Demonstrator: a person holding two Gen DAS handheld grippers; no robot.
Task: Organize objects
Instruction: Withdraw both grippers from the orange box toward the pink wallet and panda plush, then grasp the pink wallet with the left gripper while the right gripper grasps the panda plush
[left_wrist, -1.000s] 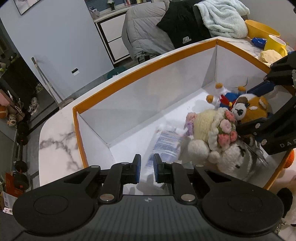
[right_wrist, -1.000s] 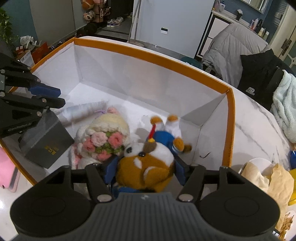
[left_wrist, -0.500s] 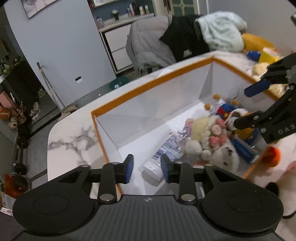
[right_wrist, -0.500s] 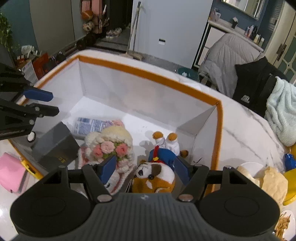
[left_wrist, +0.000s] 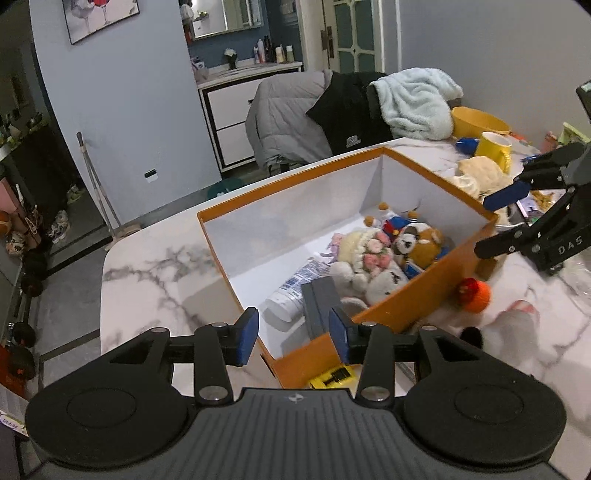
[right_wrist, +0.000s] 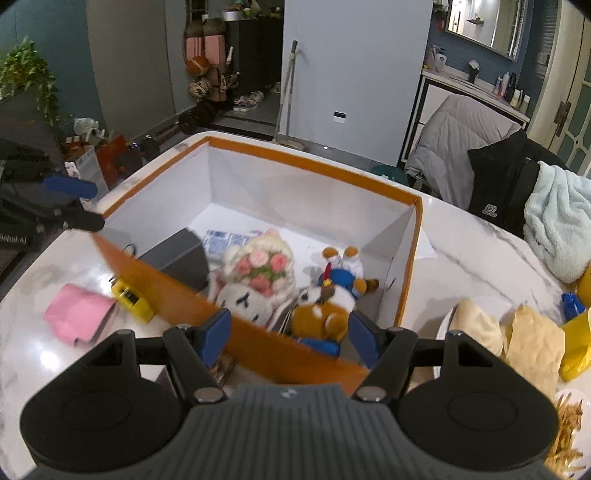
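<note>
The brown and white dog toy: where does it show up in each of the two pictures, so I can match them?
Left wrist view: the dog toy lies right of centre, in the orange box, near its right wall.
Right wrist view: the dog toy lies low at centre, just behind the box's near wall.
Shared landmark: the cream toy with pink flowers beside it.

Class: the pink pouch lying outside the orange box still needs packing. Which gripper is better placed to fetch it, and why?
Probably the left gripper. In the right wrist view the pink pouch lies on the table by the box wall on the left gripper's side. The right gripper hangs over the box's other end. Neither gripper holds anything.
</note>
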